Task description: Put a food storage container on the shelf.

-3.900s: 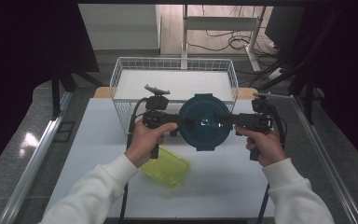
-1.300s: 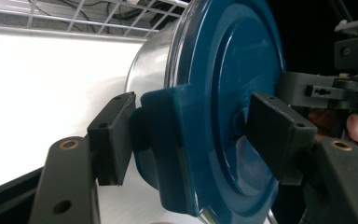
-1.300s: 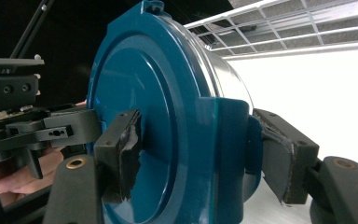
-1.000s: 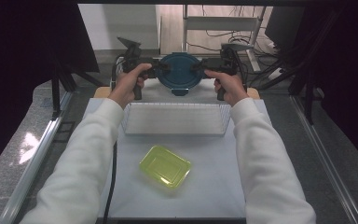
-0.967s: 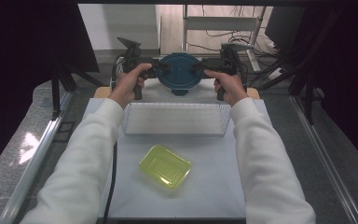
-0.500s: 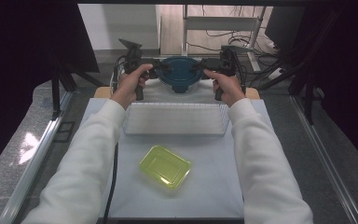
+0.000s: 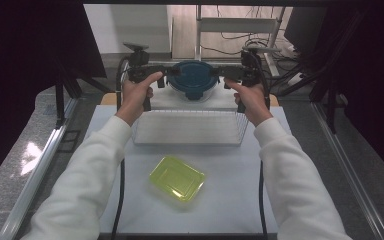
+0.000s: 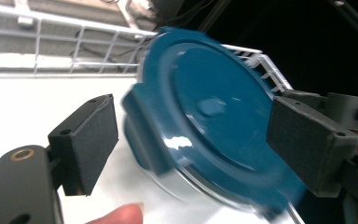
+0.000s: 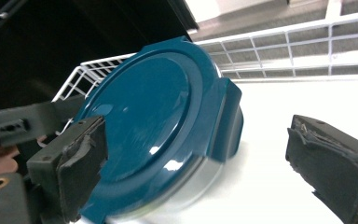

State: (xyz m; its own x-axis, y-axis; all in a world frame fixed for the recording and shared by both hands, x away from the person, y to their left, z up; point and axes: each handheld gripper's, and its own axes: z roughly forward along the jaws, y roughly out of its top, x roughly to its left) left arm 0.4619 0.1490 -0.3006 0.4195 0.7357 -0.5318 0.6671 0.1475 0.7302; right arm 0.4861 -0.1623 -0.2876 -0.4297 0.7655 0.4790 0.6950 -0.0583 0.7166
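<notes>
The round clear container with a dark teal clip-on lid (image 7: 192,80) sat inside the white wire basket (image 7: 187,131), at its far end. The left gripper (image 7: 166,75) and right gripper (image 7: 223,76) flanked it, jaws spread wide and released, pads off the lid. A yellow-green translucent plastic tray (image 7: 177,177) lay well apart on the white table (image 7: 230,200).

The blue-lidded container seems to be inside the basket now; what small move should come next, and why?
Probably draw both grippers back, apart and upward. The container sits in the wire basket, and the left gripper and right gripper both stand open with their pads off it.
</notes>
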